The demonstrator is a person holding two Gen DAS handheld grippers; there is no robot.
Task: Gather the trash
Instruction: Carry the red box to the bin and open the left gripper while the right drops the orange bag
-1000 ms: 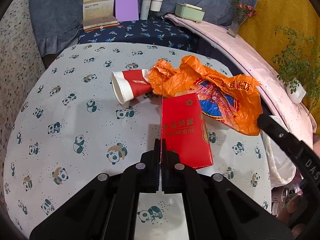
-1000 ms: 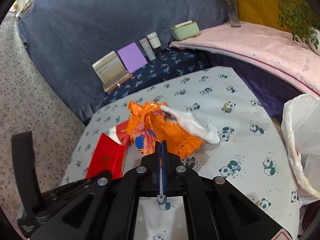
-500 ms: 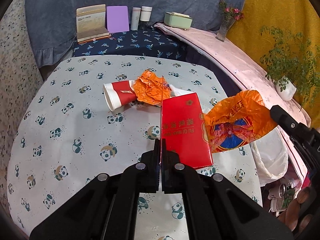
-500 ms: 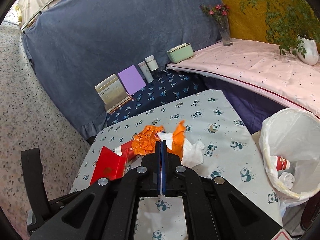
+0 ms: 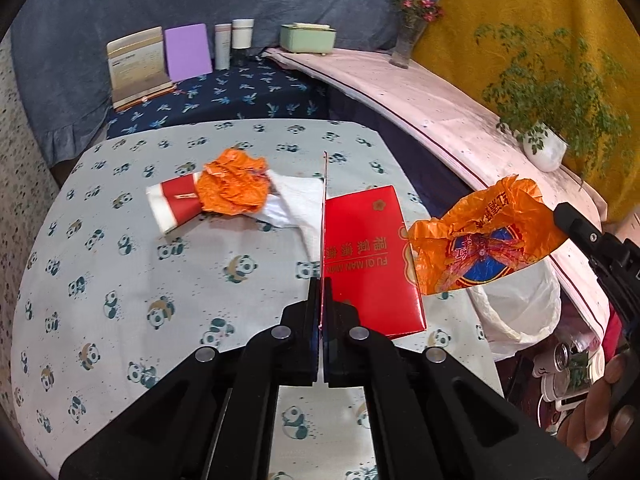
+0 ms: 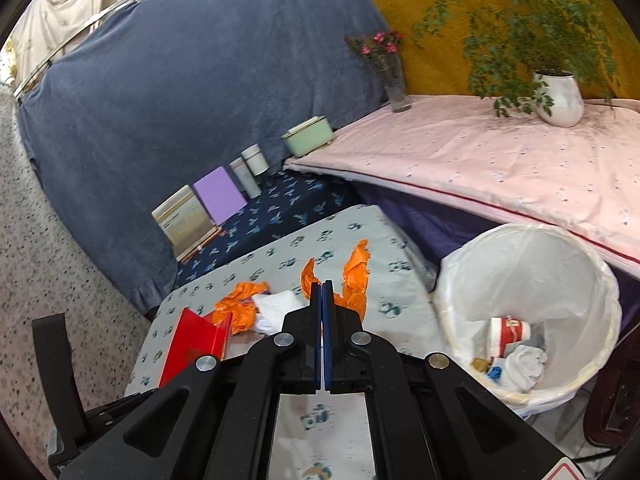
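Note:
My left gripper (image 5: 322, 284) is shut on a red envelope (image 5: 368, 264) and holds it above the panda-print table (image 5: 120, 264). My right gripper (image 6: 322, 286) is shut on an orange plastic bag (image 6: 356, 276), which hangs in the air at the table's right edge in the left wrist view (image 5: 484, 240). A red paper cup (image 5: 172, 204), crumpled orange plastic (image 5: 234, 188) and a white tissue (image 5: 296, 204) lie together on the table. A bin lined with a white bag (image 6: 528, 300) stands right of the table and holds a cup and tissues.
Boxes, a purple card (image 5: 188, 52) and two cans (image 5: 234, 42) stand on a dark blue shelf behind the table. A pink-covered ledge (image 6: 500, 160) at the right carries a green box (image 6: 308, 136), a vase (image 6: 394, 80) and a potted plant (image 6: 556, 96).
My right gripper has lifted the orange bag off the table and carried it right toward the bin. The white tissue under it now shows. My left gripper has risen with the envelope.

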